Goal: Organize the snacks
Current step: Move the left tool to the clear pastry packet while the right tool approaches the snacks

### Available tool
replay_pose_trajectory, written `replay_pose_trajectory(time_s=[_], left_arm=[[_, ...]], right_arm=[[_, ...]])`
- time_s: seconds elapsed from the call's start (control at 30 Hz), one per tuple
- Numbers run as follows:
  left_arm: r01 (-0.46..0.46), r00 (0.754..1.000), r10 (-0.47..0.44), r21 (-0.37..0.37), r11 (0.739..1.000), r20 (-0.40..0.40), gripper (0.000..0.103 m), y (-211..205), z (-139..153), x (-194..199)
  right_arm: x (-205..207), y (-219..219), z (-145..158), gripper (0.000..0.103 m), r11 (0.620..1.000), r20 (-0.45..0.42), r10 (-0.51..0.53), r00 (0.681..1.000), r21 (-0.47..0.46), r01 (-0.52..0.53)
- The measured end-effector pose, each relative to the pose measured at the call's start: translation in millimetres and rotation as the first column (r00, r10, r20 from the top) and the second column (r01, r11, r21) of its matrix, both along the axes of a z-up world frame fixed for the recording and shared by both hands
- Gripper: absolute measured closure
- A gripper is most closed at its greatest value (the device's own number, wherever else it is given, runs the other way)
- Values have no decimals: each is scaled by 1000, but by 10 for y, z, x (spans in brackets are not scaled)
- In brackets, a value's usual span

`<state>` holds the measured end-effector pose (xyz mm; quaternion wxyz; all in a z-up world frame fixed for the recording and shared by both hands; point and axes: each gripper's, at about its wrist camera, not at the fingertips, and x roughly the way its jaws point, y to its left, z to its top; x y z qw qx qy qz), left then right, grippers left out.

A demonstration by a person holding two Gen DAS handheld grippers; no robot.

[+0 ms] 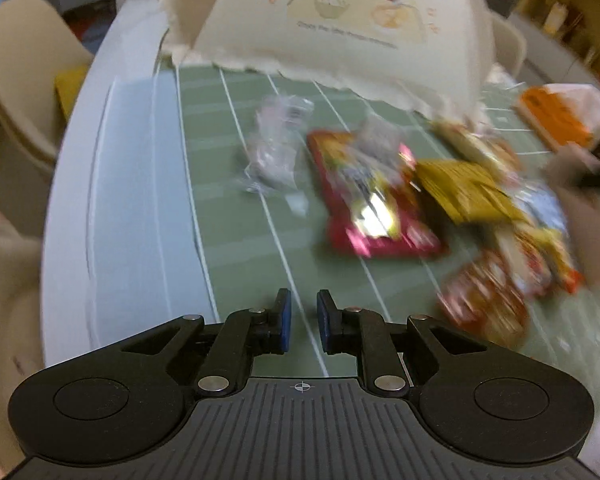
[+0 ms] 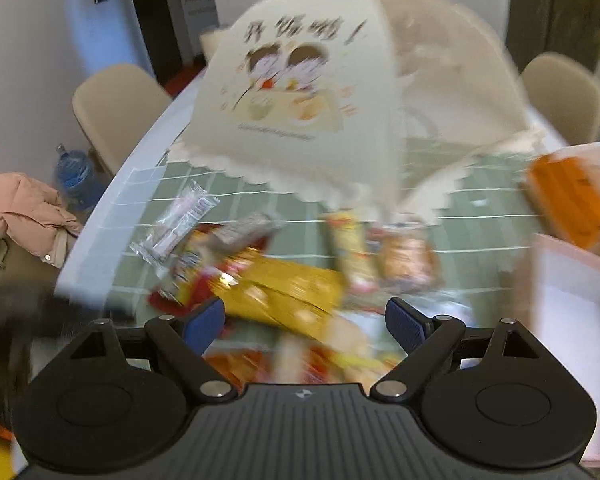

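Note:
Several snack packets lie in a loose pile on the green striped tablecloth (image 1: 228, 264). Both views are motion-blurred. In the left wrist view I see a clear wrapper (image 1: 274, 148), a red packet (image 1: 374, 196), a yellow packet (image 1: 466, 190) and an orange-red packet (image 1: 486, 308). My left gripper (image 1: 303, 318) hovers over bare cloth, left of the pile, its jaws a narrow gap apart and empty. My right gripper (image 2: 305, 322) is wide open and empty just above the yellow packet (image 2: 284, 292). The clear wrapper (image 2: 178, 220) lies at its far left.
A cream food cover with a cartoon print (image 1: 340, 20) (image 2: 300, 100) stands at the back of the table. An orange box in a plastic bag (image 1: 556, 114) (image 2: 572, 200) lies far right. A pale box (image 2: 576, 320) is at the right. Beige chairs (image 1: 20, 76) surround the table.

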<state>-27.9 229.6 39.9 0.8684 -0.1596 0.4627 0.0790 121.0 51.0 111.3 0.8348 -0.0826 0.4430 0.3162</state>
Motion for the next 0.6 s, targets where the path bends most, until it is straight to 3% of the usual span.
replay_pose_trajectory(time_s=[0.1, 0.3, 0.33, 0.37, 0.43, 0.5, 0.53, 0.6], left_arm=[[-4, 998, 6, -50, 999, 57, 85, -186, 11, -314], [-36, 993, 41, -45, 998, 107, 82, -252, 111, -591], [-53, 992, 57, -46, 998, 113, 81, -230, 124, -648], [-64, 990, 70, -54, 996, 122, 80, -207, 141, -709], [-79, 988, 86, -59, 995, 132, 80, -116, 169, -743], [-86, 988, 89, -28, 996, 130, 80, -14, 204, -661], [-88, 987, 89, -7, 996, 132, 80, 48, 233, -559], [-86, 986, 84, 8, 996, 144, 80, 181, 276, -304]], right_arm=[[290, 508, -166, 19, 999, -96, -44, 994, -6, 44], [668, 1267, -561, 21, 987, -123, -121, 985, -124, 106], [686, 1320, -607, 31, 985, -126, -121, 985, -138, 103], [682, 1355, -647, 53, 985, -139, -109, 984, -149, 88], [597, 1325, -628, 61, 989, -145, -72, 987, -142, 51], [454, 1237, -512, 80, 989, -139, 6, 990, -143, -26], [354, 1146, -435, 97, 987, -141, 50, 989, -143, -70], [186, 924, -297, 100, 985, -148, 106, 983, -118, -124]])
